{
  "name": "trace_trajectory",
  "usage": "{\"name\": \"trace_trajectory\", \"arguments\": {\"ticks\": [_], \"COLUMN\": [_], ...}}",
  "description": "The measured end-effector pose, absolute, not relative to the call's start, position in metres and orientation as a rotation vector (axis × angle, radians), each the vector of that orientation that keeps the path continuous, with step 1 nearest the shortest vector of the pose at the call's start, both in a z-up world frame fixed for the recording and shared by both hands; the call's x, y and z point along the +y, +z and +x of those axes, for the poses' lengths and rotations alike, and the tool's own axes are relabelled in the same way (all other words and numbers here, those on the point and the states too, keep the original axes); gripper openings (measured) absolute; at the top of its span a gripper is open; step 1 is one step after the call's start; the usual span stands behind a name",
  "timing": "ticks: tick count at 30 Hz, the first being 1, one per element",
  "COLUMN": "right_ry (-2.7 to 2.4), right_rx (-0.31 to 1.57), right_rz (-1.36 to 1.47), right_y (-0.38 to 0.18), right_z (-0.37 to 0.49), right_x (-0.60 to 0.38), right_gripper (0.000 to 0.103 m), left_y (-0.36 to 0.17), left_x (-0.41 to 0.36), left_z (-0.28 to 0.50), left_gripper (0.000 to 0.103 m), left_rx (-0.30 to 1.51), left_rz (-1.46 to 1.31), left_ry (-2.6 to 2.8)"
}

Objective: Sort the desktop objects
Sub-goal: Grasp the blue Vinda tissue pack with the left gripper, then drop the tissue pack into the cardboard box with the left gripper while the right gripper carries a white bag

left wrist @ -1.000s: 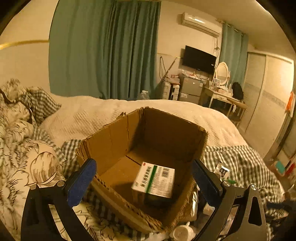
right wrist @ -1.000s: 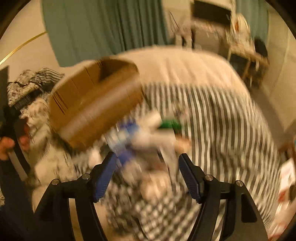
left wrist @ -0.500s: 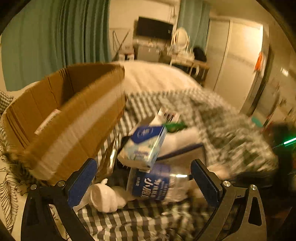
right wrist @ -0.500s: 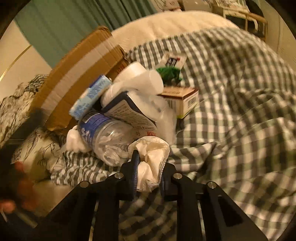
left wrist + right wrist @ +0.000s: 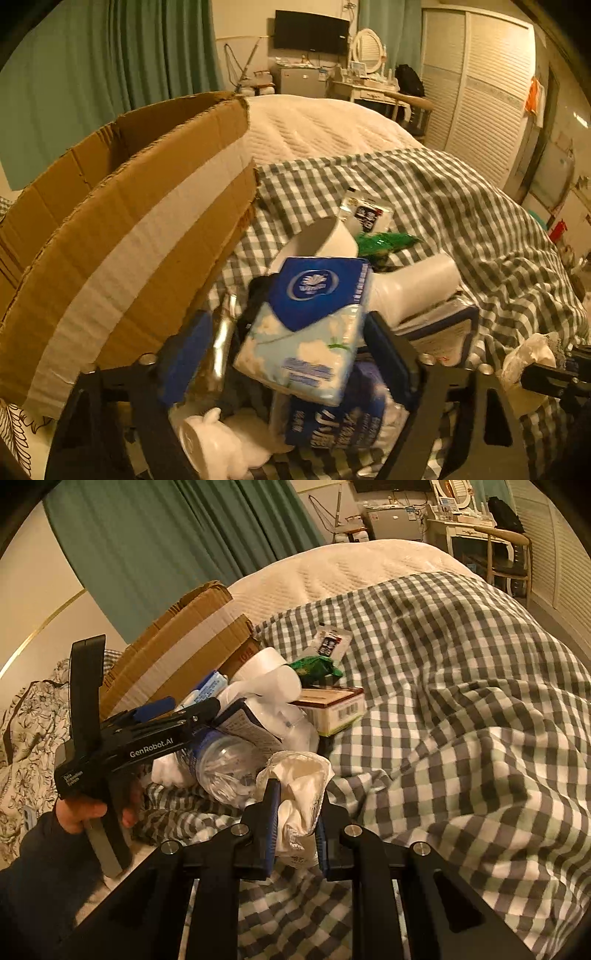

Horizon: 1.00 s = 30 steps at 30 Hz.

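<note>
Now one tissue pack point(image 5: 306, 328), one cardboard box point(image 5: 122, 236) (tape-striped), one bottle point(image 5: 225, 764).

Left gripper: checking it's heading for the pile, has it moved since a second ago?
Yes. The left gripper swung right, away from over the brown cardboard box, and now straddles the blue tissue pack, fingers not yet closed.

Left gripper point(image 5: 284, 354): jaws apart, tissue pack point(image 5: 310, 325) between the pads, contact unclear. Below the pack, a bottle point(image 5: 340, 424). Left of the gripper, a cardboard box point(image 5: 122, 236). Ahead, white tubes point(image 5: 413, 288), green wrapper point(image 5: 384, 242), checked blanket point(image 5: 461, 206).
</note>
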State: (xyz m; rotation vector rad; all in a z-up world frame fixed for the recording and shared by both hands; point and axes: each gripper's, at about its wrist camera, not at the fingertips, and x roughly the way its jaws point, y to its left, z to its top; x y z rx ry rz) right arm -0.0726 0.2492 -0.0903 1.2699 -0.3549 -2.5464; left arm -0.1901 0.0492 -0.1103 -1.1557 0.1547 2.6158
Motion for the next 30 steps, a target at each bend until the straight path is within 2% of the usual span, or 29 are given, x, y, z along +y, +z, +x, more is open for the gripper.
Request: {"name": "trace_trajectory", "arguments": {"ticks": [1,5,9,14,23,30], "right_ry": [-2.55,-2.566,-2.598,-2.617,-2.569,-2.487], "right_rx": [-0.355,-0.365,-0.317,-0.201,-0.058,0.034], "right_rz": [1.274,1.296,1.296,1.279,1.105,0.982], "right_y": [-0.091,-0.092,-0.084,-0.057,0.029,0.081], "right_z": [-0.072,-0.067,-0.057,-0.057,-0.089,-0.132], "right_x": [0.25,0.256,0.254,0.243,0.194,0.123], "right_gripper": [0.016,0.016,0.016,0.016,0.016,0.016], "left_y": [-0.109,-0.103,-0.09,-0.046,0.019,0.037], "left_x": [0.052,0.056,0.046,0.02,-0.059,-0.105], "left_z": [-0.19,-0.184,-0.166,-0.156,-0.162,-0.179], "left_gripper": [0.062,0.056,0.056,0.056,0.056,0.056], "left_rx": [0.161,0.204,0.167,0.202,0.145,0.133], "left_rz": [-1.163,-1.182,-1.152,-1.055,-1.005,-1.001], "left_ry": [2.585,2.583,2.573,2.639,2.791,2.874]}}
